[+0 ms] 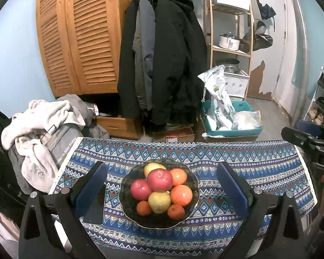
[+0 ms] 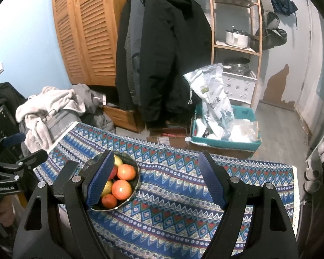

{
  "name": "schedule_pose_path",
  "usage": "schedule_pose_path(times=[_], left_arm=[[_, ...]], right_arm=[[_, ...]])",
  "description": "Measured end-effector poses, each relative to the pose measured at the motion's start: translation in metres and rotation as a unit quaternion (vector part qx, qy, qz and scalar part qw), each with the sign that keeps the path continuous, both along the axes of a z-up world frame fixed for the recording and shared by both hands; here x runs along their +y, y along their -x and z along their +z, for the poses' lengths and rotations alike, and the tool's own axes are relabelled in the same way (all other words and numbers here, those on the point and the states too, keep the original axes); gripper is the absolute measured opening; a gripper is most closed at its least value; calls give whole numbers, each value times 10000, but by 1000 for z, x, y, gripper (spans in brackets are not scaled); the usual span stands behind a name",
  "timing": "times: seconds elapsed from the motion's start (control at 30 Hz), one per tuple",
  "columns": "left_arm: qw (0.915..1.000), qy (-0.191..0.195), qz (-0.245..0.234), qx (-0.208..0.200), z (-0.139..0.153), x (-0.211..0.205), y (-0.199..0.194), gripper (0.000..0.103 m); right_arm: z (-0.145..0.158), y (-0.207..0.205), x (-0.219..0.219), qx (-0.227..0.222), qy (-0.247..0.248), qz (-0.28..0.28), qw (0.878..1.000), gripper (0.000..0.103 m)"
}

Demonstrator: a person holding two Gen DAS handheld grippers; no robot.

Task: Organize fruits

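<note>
A dark bowl (image 1: 127,209) stands on a blue patterned tablecloth (image 1: 259,172). It holds two red apples (image 1: 159,180), two yellow pears (image 1: 159,201) and several oranges (image 1: 181,195). My left gripper (image 1: 162,185) is open and empty, held above the bowl with its fingers on either side. In the right wrist view the bowl (image 2: 136,178) sits at the left, partly hidden behind one of the right gripper's fingers (image 2: 100,183). My right gripper (image 2: 156,181) is open and empty above the cloth (image 2: 172,205), to the right of the bowl. The right gripper also shows at the right edge of the left wrist view (image 1: 308,142).
A pile of towels and clothes (image 1: 41,138) lies past the table's left end. Dark coats (image 1: 162,60) hang behind the table. A teal crate (image 1: 231,120) with white bags stands on the floor at the back right, by a wooden shelf (image 1: 229,32).
</note>
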State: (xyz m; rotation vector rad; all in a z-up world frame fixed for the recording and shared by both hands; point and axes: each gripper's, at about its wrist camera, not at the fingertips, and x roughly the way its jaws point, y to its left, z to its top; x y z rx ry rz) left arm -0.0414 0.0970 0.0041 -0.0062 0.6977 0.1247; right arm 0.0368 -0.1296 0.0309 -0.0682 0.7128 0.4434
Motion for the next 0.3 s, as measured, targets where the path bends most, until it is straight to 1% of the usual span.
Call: schedule_pose_path(times=[0.17,0.3], left_arm=[[10000,-21,43,-20,0,-1,0,102],[10000,42,49,-7,-1,0,-1,102]], right_arm=[[0,0,0,0,-3,-6,10000,79],[-1,0,-1,0,6,-15,10000,79]])
